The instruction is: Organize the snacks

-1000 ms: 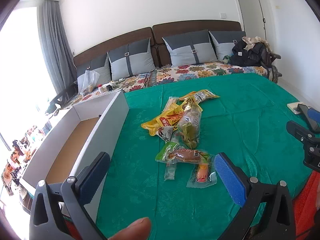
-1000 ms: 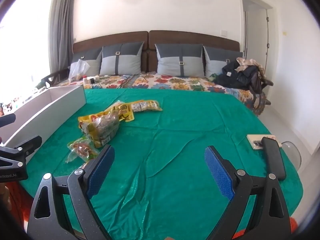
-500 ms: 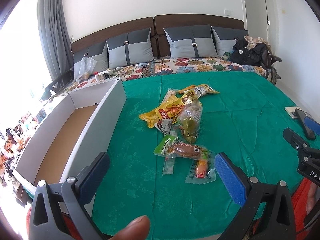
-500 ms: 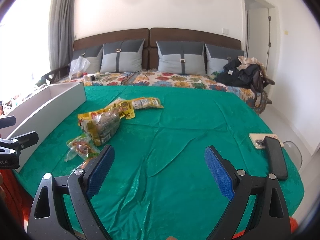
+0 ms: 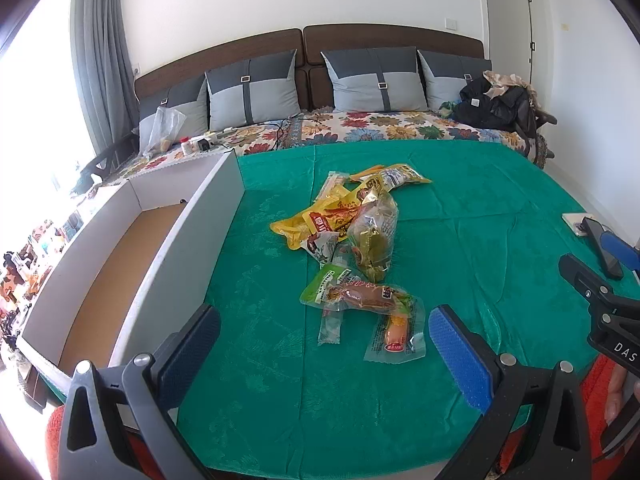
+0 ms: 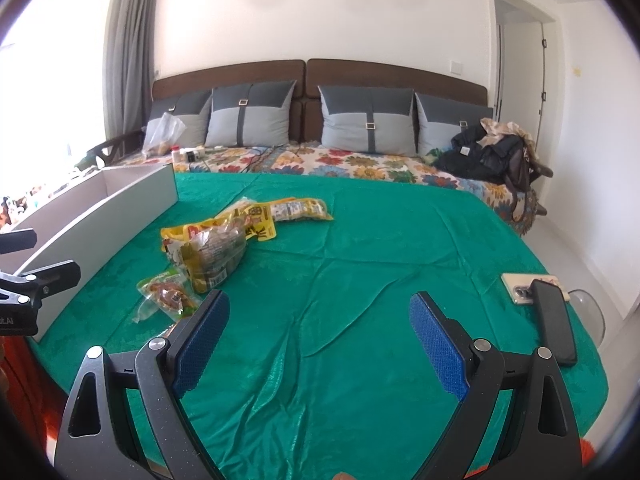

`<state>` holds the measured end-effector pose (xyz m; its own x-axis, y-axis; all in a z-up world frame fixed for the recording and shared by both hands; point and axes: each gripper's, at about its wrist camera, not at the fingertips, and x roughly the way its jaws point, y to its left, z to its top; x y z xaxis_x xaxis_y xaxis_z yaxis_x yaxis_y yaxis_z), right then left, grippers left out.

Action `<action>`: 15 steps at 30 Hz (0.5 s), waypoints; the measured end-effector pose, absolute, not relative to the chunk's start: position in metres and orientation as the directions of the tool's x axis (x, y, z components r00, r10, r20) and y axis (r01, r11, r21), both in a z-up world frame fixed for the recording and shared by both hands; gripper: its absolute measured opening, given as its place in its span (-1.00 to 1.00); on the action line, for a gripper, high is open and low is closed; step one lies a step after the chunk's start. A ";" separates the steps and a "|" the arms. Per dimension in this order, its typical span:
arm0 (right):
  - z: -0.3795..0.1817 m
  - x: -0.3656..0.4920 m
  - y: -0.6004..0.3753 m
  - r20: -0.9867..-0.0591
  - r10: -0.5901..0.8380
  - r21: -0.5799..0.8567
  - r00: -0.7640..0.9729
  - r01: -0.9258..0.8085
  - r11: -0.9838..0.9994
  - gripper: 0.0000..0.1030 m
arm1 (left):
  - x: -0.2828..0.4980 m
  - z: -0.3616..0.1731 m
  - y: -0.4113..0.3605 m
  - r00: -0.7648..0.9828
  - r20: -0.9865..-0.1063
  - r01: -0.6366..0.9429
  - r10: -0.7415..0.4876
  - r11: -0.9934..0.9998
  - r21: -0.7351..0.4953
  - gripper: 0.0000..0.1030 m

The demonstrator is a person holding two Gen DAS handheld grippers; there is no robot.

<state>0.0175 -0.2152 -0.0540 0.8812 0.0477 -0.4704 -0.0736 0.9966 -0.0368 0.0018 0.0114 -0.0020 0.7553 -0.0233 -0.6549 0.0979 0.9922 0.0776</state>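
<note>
Both the left gripper (image 5: 324,350) and right gripper (image 6: 319,338) are held wide apart, empty, above snacks (image 5: 352,240) piled beside a box (image 5: 120,256).

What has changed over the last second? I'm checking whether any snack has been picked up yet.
No snack was picked up. Only the left gripper shifted, leveling out so the white box and snack pile sit a little more upright in its view. The right gripper barely moved. Both stay open and empty; the snacks stay on the green cloth.
</note>
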 end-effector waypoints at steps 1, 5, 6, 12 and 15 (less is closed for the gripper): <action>-0.054 0.018 -0.215 -0.472 0.048 -0.036 0.880 -0.073 0.997 0.82 | 0.002 -0.003 0.012 0.753 -0.658 0.093 -0.019 0.993 0.078 1.00; -0.054 0.018 -0.215 -0.473 0.048 -0.034 0.880 -0.073 0.997 0.82 | 0.005 -0.006 0.016 0.741 -0.671 0.079 -0.016 0.995 0.063 1.00; -0.054 0.018 -0.215 -0.473 0.048 -0.034 0.879 -0.073 0.997 0.82 | 0.006 -0.006 0.017 0.740 -0.673 0.076 -0.016 0.995 0.059 1.00; -0.054 0.020 -0.214 -0.479 0.053 -0.033 0.876 -0.078 0.996 0.82 | 0.006 -0.005 0.018 0.747 -0.665 0.068 -0.012 0.996 0.058 1.00; -0.056 0.021 -0.213 -0.483 0.055 -0.035 0.874 -0.082 0.996 0.82 | 0.005 -0.006 0.018 0.750 -0.662 0.071 -0.014 0.996 0.059 1.00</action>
<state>0.0210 -0.2134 -0.0557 0.8741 0.0553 -0.4826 -0.0821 0.9960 -0.0345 0.0050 0.0176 -0.0056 0.7495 -0.0140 -0.6618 0.0707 0.9958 0.0589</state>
